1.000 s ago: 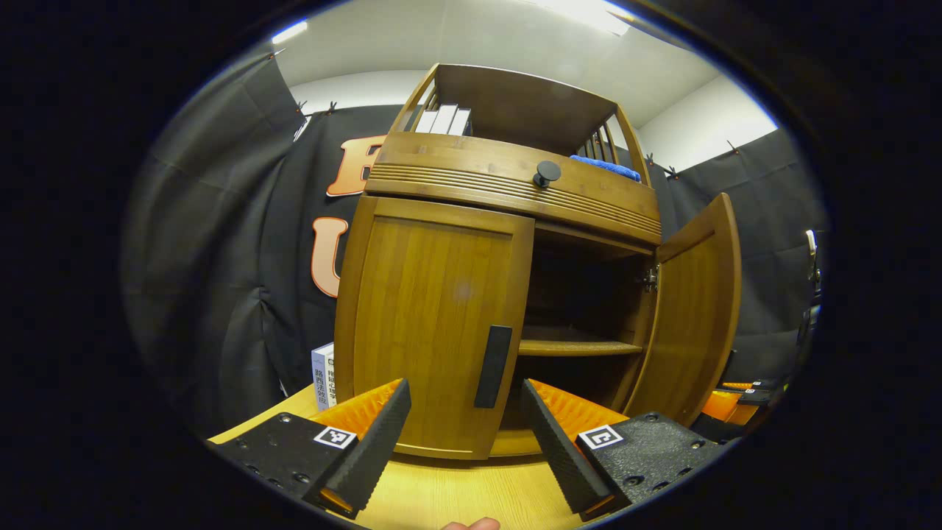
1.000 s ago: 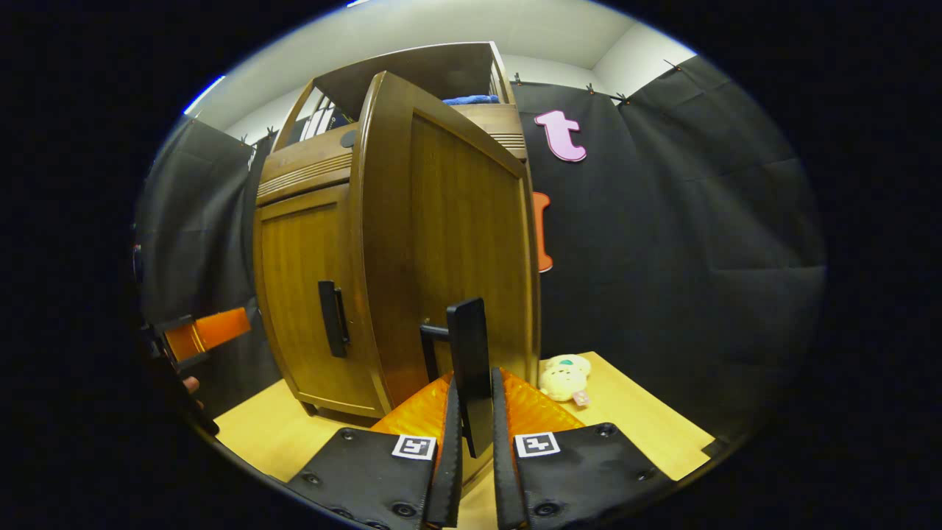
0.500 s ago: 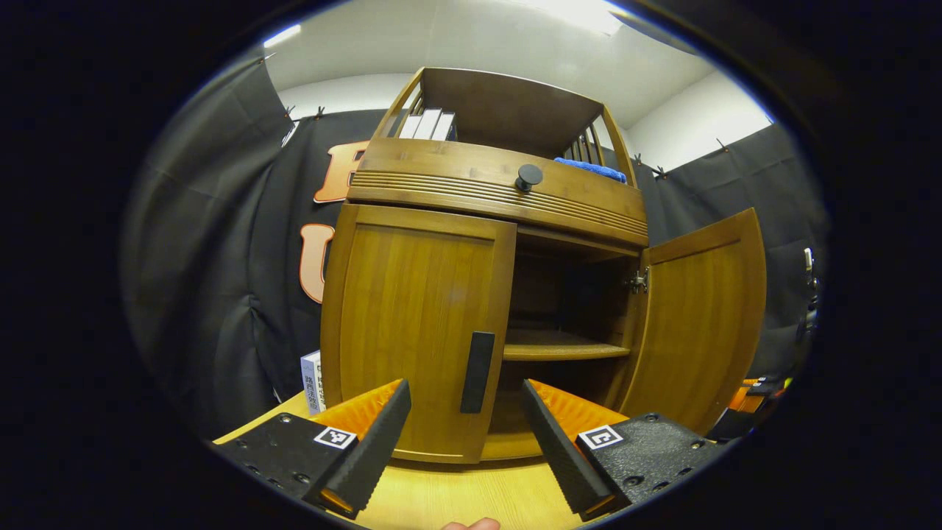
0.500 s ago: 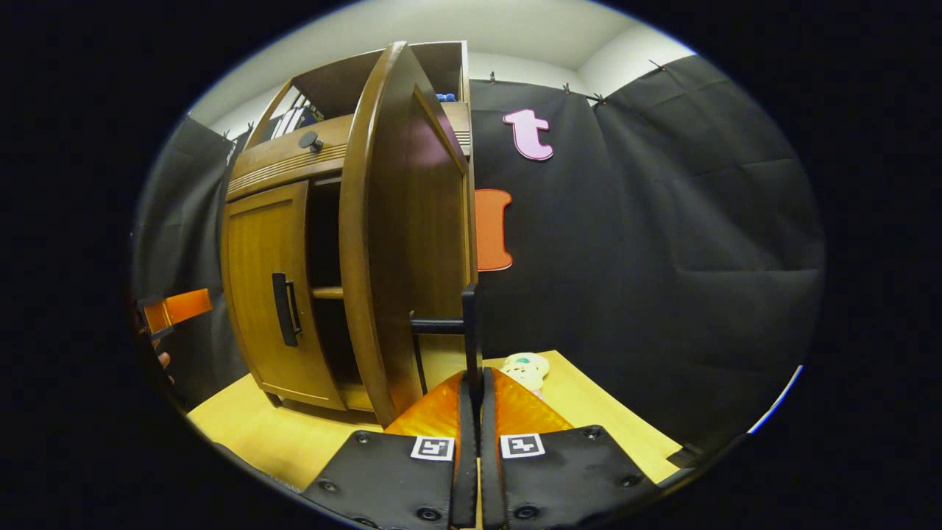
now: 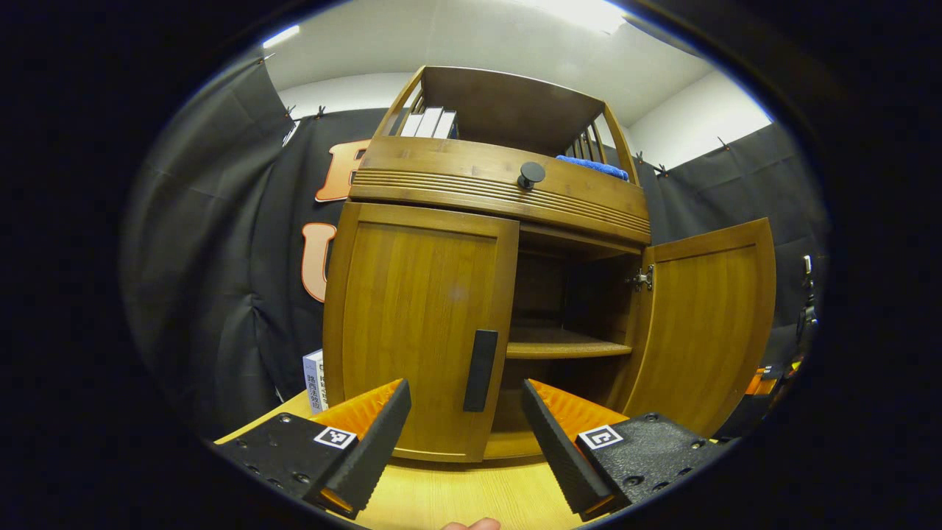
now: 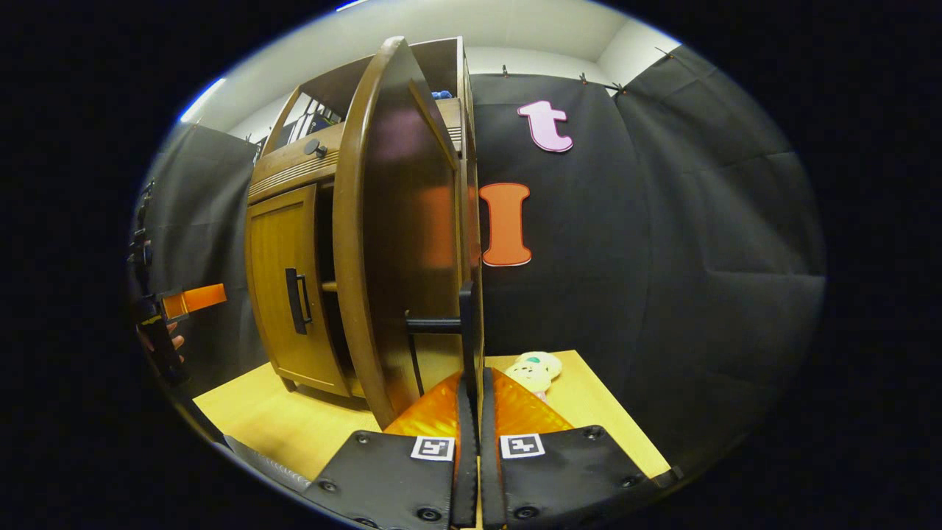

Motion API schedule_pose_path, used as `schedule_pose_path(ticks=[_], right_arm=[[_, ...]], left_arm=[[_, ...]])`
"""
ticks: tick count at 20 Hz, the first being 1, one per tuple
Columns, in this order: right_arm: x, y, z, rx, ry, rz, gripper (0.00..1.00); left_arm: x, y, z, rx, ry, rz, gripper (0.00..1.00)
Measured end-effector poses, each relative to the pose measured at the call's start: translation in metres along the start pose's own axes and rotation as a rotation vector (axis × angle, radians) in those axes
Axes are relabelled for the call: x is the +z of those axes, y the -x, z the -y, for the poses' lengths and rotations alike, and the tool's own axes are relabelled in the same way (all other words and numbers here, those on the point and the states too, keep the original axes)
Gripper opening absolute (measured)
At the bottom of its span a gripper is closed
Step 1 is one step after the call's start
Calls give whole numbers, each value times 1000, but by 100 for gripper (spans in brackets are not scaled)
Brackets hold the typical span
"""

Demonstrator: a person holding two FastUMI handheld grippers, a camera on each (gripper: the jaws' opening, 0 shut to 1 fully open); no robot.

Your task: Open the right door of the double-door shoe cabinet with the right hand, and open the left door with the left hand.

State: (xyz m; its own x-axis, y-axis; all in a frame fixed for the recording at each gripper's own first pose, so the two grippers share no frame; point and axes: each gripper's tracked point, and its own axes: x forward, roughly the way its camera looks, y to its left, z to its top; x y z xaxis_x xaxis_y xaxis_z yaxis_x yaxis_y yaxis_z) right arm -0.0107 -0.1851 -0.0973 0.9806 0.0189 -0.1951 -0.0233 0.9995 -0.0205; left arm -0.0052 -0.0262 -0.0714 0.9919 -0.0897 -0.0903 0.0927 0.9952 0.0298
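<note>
A brown wooden shoe cabinet stands on a light wooden table. Its left door is closed, with a black handle at its inner edge. My left gripper hangs open just in front of that handle, not touching it. The right door is swung wide open, baring a shelf. In the right gripper view this right door is seen almost edge-on, and my right gripper is shut on its black handle. The left gripper shows at far left there.
A black knob sits on the drawer front above the doors. Books and a blue cloth lie on the top shelf. A white box stands left of the cabinet. A small plush toy lies on the table behind the open door.
The right door has swung further open, pulled by my right gripper on its handle. My left gripper has stayed open in front of the left door's handle, shifting only slightly.
</note>
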Motion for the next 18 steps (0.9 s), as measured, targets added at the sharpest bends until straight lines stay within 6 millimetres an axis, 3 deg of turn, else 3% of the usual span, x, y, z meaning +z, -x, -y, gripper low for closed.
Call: schedule_pose_path(ticks=[2,5,7,11,13,14,15,16,17,18], right_arm=[[-2,1,2,4,-5,-6,2],[-7,8,-1,-3,8,-11,13],[-9,16,5,-39,-10,-4,14],[-16,56,24,-196,13,0,13],[-5,79,24,-250,-6,28,14],[6,86,23,-278,-11,46,14],[16,94,19,-301,-21,70,27],[25,100,9,-303,-33,94,27],[33,102,-4,-282,-42,114,2],[36,101,-19,-259,-49,120,16]], left_arm=[[-1,0,1,0,4,-2,95],[0,1,-1,4,11,-3,95],[-2,2,-1,5,17,-6,95],[-5,-2,3,-8,29,-18,92],[-4,-7,7,-21,26,-18,92],[-3,-10,8,-27,26,-16,92],[-1,-13,9,-28,26,-11,92],[-1,-16,9,-26,29,-9,92],[1,-20,8,-18,33,-6,92],[-1,-24,6,-7,32,-9,95]])
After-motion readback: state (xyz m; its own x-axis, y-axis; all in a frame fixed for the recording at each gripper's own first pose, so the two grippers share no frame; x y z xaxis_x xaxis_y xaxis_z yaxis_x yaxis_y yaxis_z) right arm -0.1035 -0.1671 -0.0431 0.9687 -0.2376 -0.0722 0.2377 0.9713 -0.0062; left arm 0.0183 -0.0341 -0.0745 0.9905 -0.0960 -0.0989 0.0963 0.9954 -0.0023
